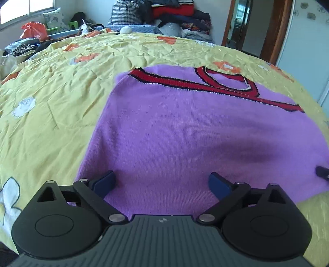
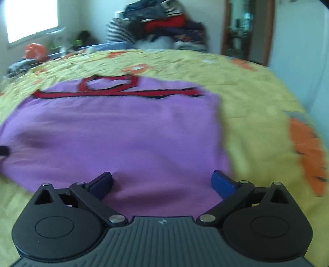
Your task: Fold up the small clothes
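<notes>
I am holding the left gripper (image 1: 161,183) with its blue pads spread wide apart, nothing pinched between them, hanging over the near left part of the purple knit vest (image 1: 185,131). The right gripper (image 2: 162,182) is gaping just as wide and gripping nothing, over the vest's near right part (image 2: 123,133); its view is blurring, so I am not telling finer detail there. At the right edge of the left wrist view I am seeing a dark fingertip of the other gripper just above the cloth. The vest is lying flat on the yellow flowered bedspread (image 1: 51,92), folded into a rough rectangle, its red trim with dark edging (image 1: 185,82) running across the far end. Beyond the bed, a heap of clothes (image 1: 181,18) is piling against the wall, with a wooden door frame (image 1: 275,30) to its right.
</notes>
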`<state>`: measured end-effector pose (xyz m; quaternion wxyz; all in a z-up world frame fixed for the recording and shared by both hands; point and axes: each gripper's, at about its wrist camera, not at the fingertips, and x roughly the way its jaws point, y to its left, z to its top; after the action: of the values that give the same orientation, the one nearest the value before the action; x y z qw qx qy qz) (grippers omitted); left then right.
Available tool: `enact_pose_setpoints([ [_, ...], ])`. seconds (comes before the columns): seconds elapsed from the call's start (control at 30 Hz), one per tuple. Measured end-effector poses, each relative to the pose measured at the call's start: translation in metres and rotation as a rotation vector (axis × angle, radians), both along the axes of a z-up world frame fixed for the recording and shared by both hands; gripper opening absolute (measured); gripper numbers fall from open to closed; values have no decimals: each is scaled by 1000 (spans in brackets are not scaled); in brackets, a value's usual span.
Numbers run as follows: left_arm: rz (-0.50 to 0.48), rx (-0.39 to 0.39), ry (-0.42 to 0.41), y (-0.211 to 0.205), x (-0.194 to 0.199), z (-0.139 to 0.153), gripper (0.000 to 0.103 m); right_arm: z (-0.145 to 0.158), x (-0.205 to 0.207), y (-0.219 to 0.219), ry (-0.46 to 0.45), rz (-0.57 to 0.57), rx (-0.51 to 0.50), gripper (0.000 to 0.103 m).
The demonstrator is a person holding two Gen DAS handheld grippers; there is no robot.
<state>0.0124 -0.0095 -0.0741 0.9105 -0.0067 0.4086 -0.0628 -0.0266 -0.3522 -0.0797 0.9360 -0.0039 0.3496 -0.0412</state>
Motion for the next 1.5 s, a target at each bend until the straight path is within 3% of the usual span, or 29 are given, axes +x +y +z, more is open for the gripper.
enact_pose_setpoints([
  [0.13, 21, 14, -6, -5, -2, -3, 103, 13, 1, 12, -33, 41, 95, 103],
  [0.23, 26, 38, -21, -9, -4, -5, 103, 6, 17, 32, -42, 70, 78, 103],
  [0.3, 26, 48, -26, -11, -6, -5, 103, -6, 26, 36, 20, 70, 59, 103],
  [0.37, 27, 47, -25, -11, -6, -5, 103, -10, 19, 35, 0, 88, 27, 103],
  [0.6, 30, 57, -42, -11, -9, -7, 103, -2, -14, 21, -5, 64, 16, 103],
  [0.77, 44, 66, -37, -13, -10, -7, 103, 6, 3, 30, -47, 74, 88, 103],
  [0.9, 31, 69, -25, -9, -13, -6, 103, -11, 16, 53, -15, 40, 27, 103],
  [0.93, 34, 68, -16, -5, -15, -6, 103, -9, 14, 58, 2, 55, -7, 103],
  [1.03, 25, 75, -19, 6, -27, -7, 103, -12, 0, 44, 14, 140, 35, 103],
  [1.2, 89, 48, 9, 20, -41, 15, 99, 2, -13, 44, 25, 140, 42, 103],
  [1.33, -10, 71, -92, -26, -41, 37, 103, 5, 0, 66, -9, 166, 26, 103],
  [1.43, -77, 109, -166, -73, -26, 33, 103, 2, 16, 83, -36, 157, -11, 103],
  [1.5, -110, 131, -97, -93, -8, 17, 103, -9, 23, 81, 21, 150, 22, 103],
])
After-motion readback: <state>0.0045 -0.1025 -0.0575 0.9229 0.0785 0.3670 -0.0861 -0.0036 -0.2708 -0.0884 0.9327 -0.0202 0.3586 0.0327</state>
